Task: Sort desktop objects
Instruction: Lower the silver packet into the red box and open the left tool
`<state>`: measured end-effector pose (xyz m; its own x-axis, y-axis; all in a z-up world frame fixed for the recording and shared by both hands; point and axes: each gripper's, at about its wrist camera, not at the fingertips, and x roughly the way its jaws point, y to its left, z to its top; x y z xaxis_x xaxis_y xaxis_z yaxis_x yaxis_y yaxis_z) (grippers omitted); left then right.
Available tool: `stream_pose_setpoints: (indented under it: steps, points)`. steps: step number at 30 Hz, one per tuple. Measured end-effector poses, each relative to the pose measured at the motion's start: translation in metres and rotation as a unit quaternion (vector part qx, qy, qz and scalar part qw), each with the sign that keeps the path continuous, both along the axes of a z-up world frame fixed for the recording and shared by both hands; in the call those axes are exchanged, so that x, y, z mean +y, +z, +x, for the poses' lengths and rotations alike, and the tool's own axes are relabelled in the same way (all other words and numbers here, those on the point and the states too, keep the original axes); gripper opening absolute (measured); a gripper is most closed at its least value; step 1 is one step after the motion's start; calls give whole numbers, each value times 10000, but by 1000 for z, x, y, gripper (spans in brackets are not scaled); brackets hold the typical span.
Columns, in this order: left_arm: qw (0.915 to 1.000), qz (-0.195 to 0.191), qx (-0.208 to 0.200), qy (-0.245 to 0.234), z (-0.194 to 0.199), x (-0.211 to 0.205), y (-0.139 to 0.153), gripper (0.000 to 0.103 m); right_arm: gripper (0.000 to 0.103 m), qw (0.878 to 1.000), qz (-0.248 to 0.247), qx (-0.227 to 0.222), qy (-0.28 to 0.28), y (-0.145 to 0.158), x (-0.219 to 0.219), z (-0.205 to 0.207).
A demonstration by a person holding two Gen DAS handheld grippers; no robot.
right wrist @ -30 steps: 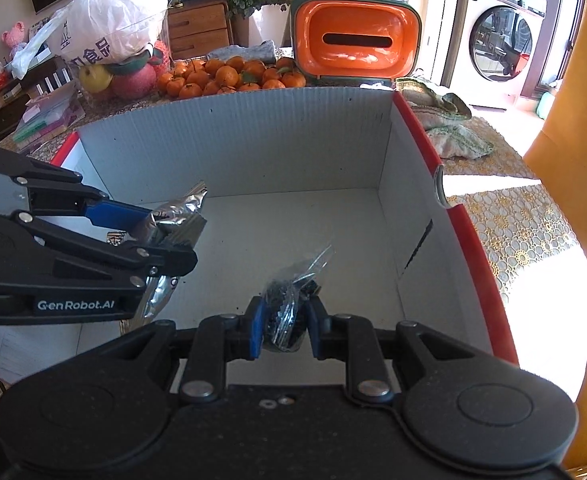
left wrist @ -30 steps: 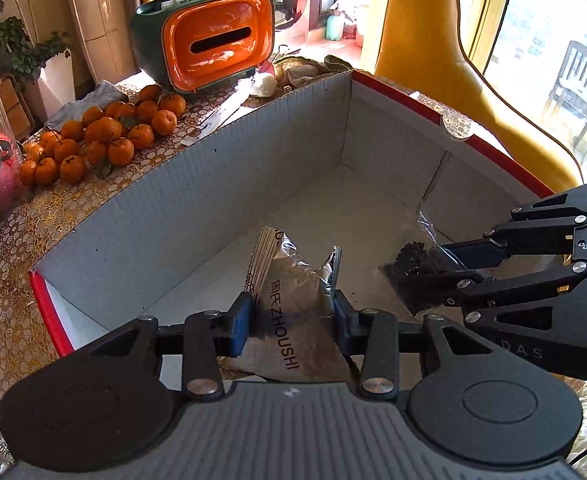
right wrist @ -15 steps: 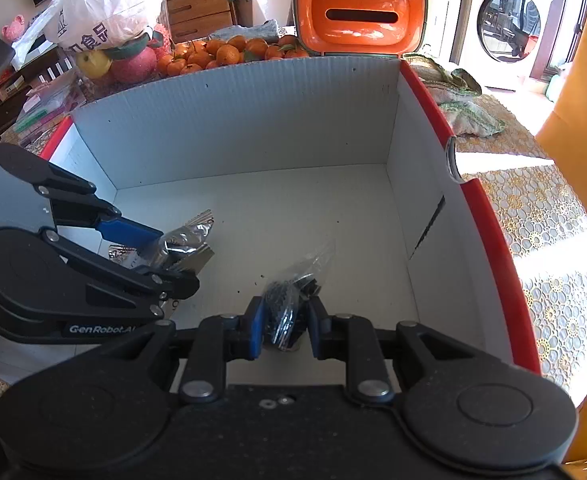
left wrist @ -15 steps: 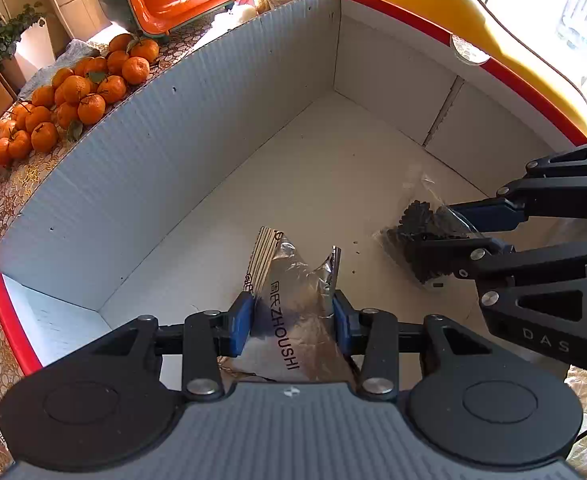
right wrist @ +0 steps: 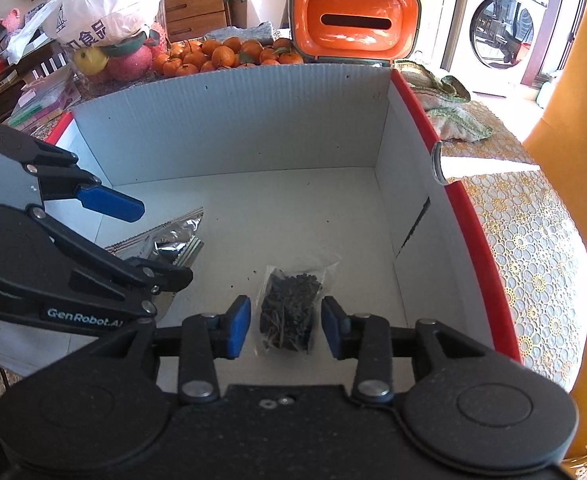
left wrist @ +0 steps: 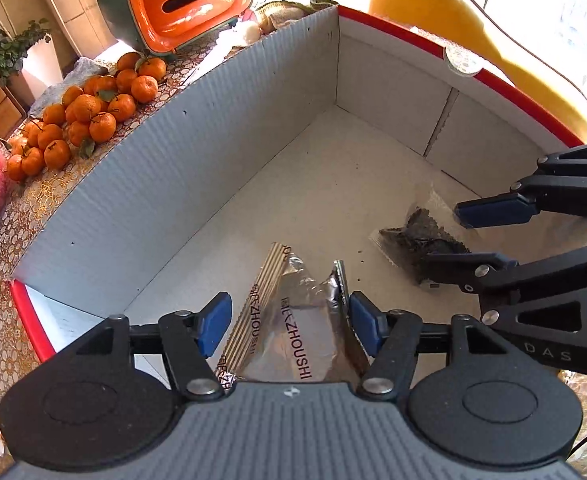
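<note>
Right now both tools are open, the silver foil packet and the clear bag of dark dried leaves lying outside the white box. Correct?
Not quite. Both packs lie inside the white cardboard box, on its floor: silver foil packet between the open left tool, clear bag of dark dried leaves between the open right tool. Both wrist views show this.

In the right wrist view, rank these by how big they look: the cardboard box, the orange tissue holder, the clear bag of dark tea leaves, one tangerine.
Largest to smallest:
1. cardboard box
2. orange tissue holder; it stands farther back
3. clear bag of dark tea leaves; close to the camera, so this order is unsure
4. tangerine

Pile of oranges (left wrist: 81, 120), orange tissue box (right wrist: 355, 24), washing machine (right wrist: 497, 30), white plastic bag (right wrist: 105, 4)
</note>
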<state>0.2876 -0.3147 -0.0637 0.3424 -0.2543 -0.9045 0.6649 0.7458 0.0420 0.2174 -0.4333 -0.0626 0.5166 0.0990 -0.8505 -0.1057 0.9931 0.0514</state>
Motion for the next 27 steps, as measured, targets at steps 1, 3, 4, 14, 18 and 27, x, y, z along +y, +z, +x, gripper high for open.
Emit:
stream_pose_setpoints:
  steps: [1,3,4,14,18,27]
  points:
    - [10000,-39,-19,16,-1,2,3,64,40,10000,-8,-19,-6,2,0,-2]
    - [9999,-96,-93,22,-5,4,11,64,40,10000,-47,-73,-27,7,2,-6]
    - [9998,-118,-138,25,-7,6,15,64,40,9999,-56,-97,-36,10,3,-8]
    - [9979,-407,-472,190,-32,31,61,64,45,9993,-73,-367,-38,45,13,-35]
    - [9962,-487,-682,255,-47,46,79,64,45,9987,-51,-499,13,60,22,-48]
    - [9925,-711,-891,439,-83,79,109,64,55,9974,-15,-713,48,87,42,-77]
